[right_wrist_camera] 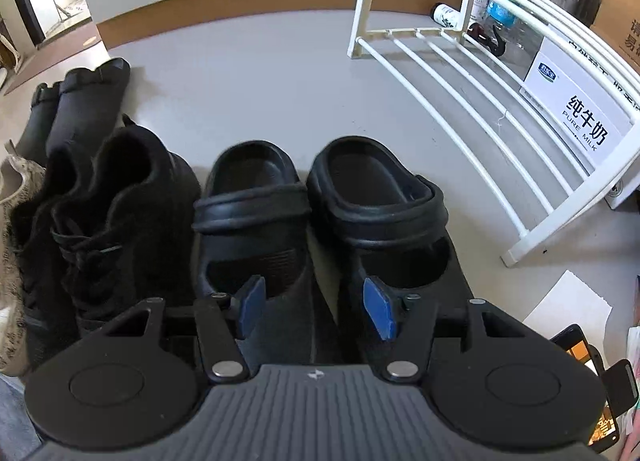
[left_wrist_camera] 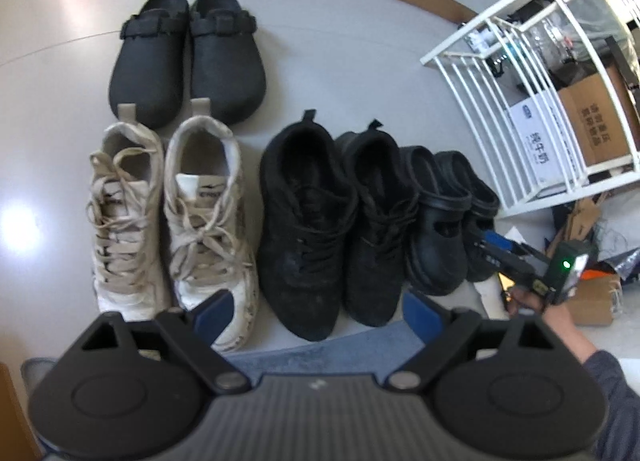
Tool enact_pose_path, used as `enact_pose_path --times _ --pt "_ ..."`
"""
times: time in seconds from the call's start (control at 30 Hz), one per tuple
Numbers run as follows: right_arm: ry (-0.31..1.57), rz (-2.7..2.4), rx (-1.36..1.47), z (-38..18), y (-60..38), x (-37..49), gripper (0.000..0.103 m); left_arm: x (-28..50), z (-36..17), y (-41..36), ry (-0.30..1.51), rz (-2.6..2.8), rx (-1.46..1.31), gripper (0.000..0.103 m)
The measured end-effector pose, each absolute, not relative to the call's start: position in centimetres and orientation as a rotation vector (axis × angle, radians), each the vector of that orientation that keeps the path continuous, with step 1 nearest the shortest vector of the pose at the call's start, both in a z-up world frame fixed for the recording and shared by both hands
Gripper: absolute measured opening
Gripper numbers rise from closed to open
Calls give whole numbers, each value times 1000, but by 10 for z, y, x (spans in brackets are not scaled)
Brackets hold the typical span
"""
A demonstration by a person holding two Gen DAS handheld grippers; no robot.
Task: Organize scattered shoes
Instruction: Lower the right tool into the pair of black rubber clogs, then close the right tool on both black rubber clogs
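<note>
Eight shoes are lined up on the grey floor [left_wrist_camera: 360,61]: two black clogs [left_wrist_camera: 188,57], two white sneakers [left_wrist_camera: 168,217], two black sneakers [left_wrist_camera: 336,221] and two black sandals [right_wrist_camera: 316,213], with open floor left toward the white rack [right_wrist_camera: 480,93]. The right claw [right_wrist_camera: 316,305] is seen released over the sandals' toes, which it hides. The left claw [left_wrist_camera: 316,313] is held open above the sneakers, empty.

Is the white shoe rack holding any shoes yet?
Empty of shoes, as far as shown. The white shoe rack has bare rails; the boxes and bottles are behind it. All four pairs sit on the floor.
</note>
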State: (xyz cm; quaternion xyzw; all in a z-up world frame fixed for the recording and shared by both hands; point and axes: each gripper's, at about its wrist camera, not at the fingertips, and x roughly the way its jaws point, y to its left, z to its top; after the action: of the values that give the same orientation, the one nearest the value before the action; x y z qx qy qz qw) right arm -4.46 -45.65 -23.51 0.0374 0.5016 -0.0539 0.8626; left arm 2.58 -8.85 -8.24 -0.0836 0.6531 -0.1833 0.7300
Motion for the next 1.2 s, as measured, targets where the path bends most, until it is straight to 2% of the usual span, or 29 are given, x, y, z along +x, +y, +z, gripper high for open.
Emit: enact_pose_path --times 0.43,0.5,0.73,0.9,1.2 --pt "1057 -90 24 -263 -460 -24 59 26 -89 -89 1464 -404 -204 93" --pt "1053 -104 44 -266 -462 -21 54 25 -91 -90 1471 -405 -202 93" --pt "1060 -122 34 -284 -459 -10 47 26 -91 -88 1481 -404 -237 93" --pt "1025 -111 60 -287 -458 -8 33 34 -86 -80 1470 -387 -312 93" --pt "976 -150 162 -266 -463 -14 29 33 -74 -85 1431 -402 -285 93"
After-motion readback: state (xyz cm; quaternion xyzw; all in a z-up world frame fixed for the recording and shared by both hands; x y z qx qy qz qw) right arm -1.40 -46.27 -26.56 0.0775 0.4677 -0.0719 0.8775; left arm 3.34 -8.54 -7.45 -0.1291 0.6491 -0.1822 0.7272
